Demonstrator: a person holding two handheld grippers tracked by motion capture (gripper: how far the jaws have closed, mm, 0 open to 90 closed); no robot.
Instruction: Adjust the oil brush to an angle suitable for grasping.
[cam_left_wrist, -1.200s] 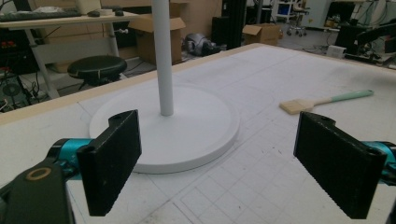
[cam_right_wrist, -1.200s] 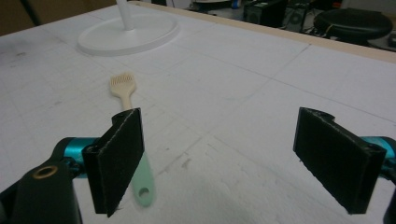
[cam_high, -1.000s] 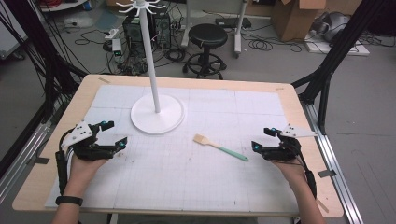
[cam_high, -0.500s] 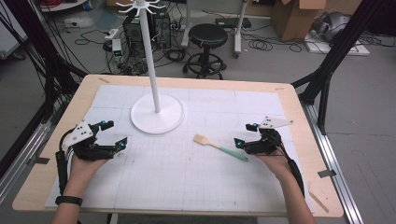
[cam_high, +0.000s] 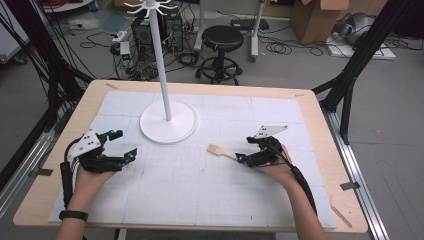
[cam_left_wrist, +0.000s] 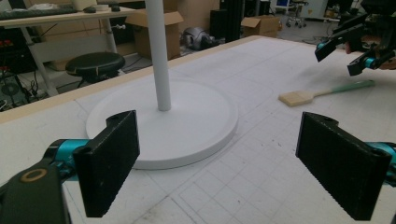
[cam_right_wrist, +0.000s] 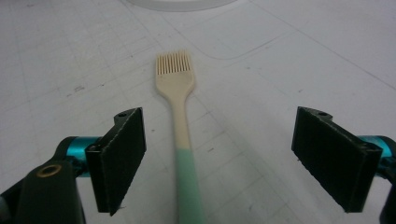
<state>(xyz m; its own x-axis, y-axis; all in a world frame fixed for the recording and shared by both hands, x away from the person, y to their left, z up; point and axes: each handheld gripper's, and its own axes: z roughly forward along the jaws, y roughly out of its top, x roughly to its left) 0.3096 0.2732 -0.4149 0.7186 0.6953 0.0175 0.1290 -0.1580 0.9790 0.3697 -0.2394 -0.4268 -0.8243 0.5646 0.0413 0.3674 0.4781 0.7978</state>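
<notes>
The brush (cam_right_wrist: 180, 126) lies flat on the worktop (cam_high: 210, 200) between the right gripper's (cam_right_wrist: 233, 163) wide-open jaws; left gripper (cam_left_wrist: 233, 163) also gapes wide.

The bench (cam_high: 320, 130) is a pale wooden top with a white gridded mat (cam_high: 200, 190) covering most of it, bare wood showing as a border all round. On the mat, toward the far left of centre, stands a white stand (cam_high: 167, 121) with a round flat base and a tall upright pole. To its right, well apart from the base, a brush (cam_high: 220, 151) lies flat on the mat, its cream bristle head pointing toward the stand and its green handle end away.
</notes>
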